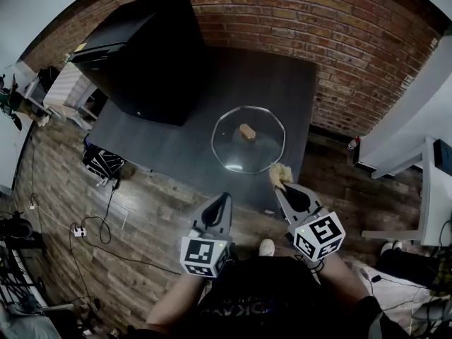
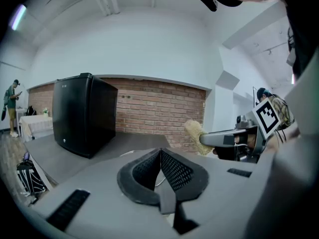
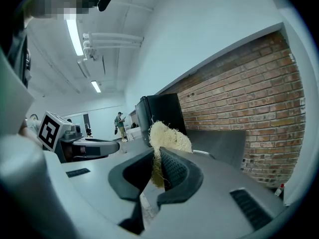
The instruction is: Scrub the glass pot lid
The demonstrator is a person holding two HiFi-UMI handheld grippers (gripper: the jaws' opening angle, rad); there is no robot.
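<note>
Now the right gripper (image 1: 282, 188) is clamped on a straw-coloured scrubber (image 1: 280, 174) by the near rim of the glass pot lid (image 1: 248, 140) lying on the dark table (image 1: 176, 143), left gripper (image 1: 224, 199) pinched together, empty.

left gripper (image 1: 223, 198), right gripper (image 1: 280, 187): grey, black jaws | cubes (image 1: 205, 257): black-white markers | shirt (image 1: 261, 296): black
</note>
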